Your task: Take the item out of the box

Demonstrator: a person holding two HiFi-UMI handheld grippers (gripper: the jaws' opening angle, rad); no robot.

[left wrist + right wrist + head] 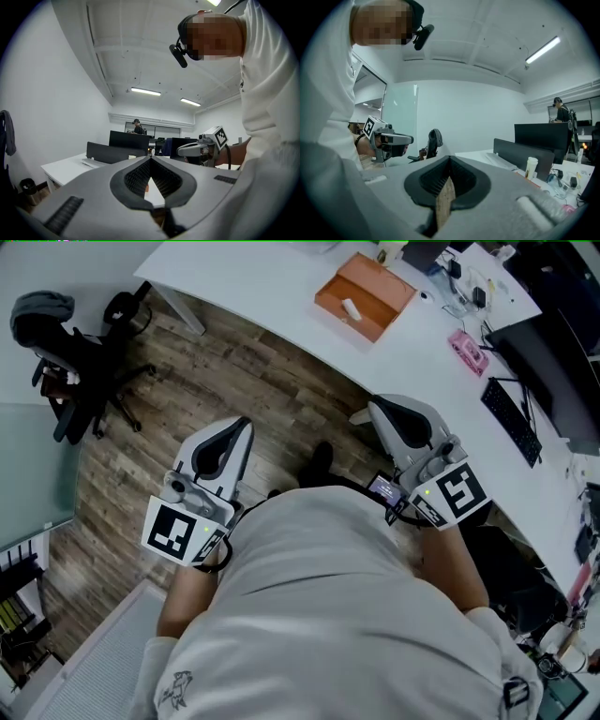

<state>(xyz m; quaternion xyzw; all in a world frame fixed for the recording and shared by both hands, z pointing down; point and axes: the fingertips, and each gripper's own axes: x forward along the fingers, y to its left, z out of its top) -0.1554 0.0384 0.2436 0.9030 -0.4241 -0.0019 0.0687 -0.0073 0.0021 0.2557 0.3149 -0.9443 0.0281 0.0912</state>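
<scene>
An open orange box point(364, 296) lies on the white table point(253, 282) at the top of the head view, with a small white item point(351, 307) inside it. Both grippers are held close to the person's body over the wooden floor, well short of the box. My left gripper point(246, 424) point(150, 158) has its tips touching and holds nothing. My right gripper point(373, 409) point(449, 161) is shut too; a thin brown sliver shows in the slit between its pads, seemingly the floor beyond.
A black office chair point(66, 343) stands on the floor at the left. A keyboard point(511, 418), a pink object point(467, 351) and cables lie along the table at the right. A paper cup point(530, 168) stands by a desk divider. Another person point(137, 126) is far back.
</scene>
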